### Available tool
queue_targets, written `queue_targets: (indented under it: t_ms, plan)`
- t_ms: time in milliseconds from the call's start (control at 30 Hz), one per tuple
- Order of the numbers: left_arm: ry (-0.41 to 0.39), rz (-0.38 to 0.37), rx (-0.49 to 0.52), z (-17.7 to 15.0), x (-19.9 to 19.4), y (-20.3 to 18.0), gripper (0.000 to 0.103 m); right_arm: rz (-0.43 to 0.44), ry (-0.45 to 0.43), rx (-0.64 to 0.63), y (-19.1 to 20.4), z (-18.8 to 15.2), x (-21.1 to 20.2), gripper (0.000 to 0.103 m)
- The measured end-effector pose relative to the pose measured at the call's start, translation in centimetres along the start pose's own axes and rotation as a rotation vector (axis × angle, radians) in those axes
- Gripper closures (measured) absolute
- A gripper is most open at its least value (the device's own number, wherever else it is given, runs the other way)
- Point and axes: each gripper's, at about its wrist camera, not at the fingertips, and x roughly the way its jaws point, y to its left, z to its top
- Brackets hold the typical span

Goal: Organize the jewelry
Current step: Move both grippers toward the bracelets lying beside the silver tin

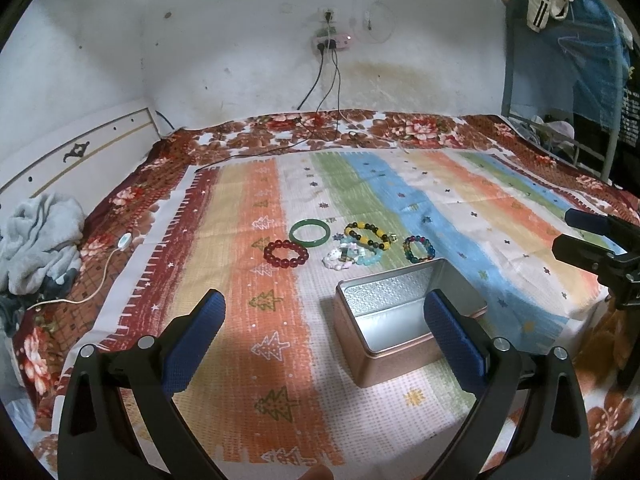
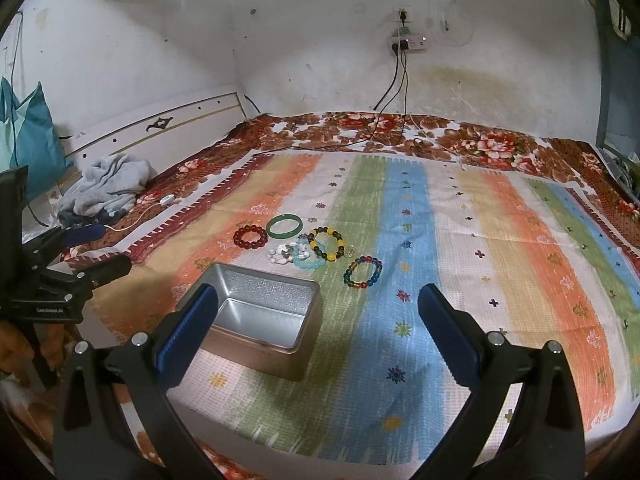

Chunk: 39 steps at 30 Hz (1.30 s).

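Note:
Several bracelets lie on a striped cloth: a green bangle (image 1: 310, 233) (image 2: 284, 225), a red bead bracelet (image 1: 286, 254) (image 2: 250, 236), a yellow-and-black one (image 1: 368, 235) (image 2: 327, 243), a multicoloured one (image 1: 418, 249) (image 2: 362, 273), and a tangle of white and pale blue pieces (image 1: 348, 258) (image 2: 294, 257). An open metal tin (image 1: 394, 322) (image 2: 262, 320) stands empty in front of them. My left gripper (image 1: 325, 312) is open, hovering before the tin. My right gripper (image 2: 314, 304) is open too, just right of the tin. Neither holds anything.
The striped cloth (image 1: 460, 184) covers a floral bedspread (image 2: 480, 140). A grey towel (image 1: 38, 236) (image 2: 108, 186) lies at the left by the headboard. Cables (image 1: 324, 92) hang from a wall socket onto the bed. A corded switch (image 1: 124, 242) rests left of the cloth.

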Motion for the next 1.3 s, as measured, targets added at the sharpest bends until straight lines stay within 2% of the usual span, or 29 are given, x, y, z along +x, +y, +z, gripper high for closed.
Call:
queue_targets:
  t_ms: [367,733,1000,1200,1300]
  plan:
    - [0.035,0.006,-0.002,0.3,1.8,0.6,0.005,-0.016,0.03,0.003,-0.4,0.4,1.4,0.005]
    - [0.098,0.023,0.077,2.6,5.4,0.8,0.006,-0.026,0.087,0.011,-1.8,2.3,4.5,0.005]
    - [0.166,0.018,-0.01,4.7,9.2,2.8,0.005,-0.04,0.131,0.001,-2.4,3.7,7.6,0.005]
    - [0.181,0.02,-0.067,5.8,10.9,4.0,0.005,-0.047,0.13,0.007,-3.0,4.7,9.0,0.005]
    - [0.184,0.023,-0.062,6.1,11.8,4.2,0.005,-0.067,0.139,0.019,-3.3,5.1,10.0,0.005]
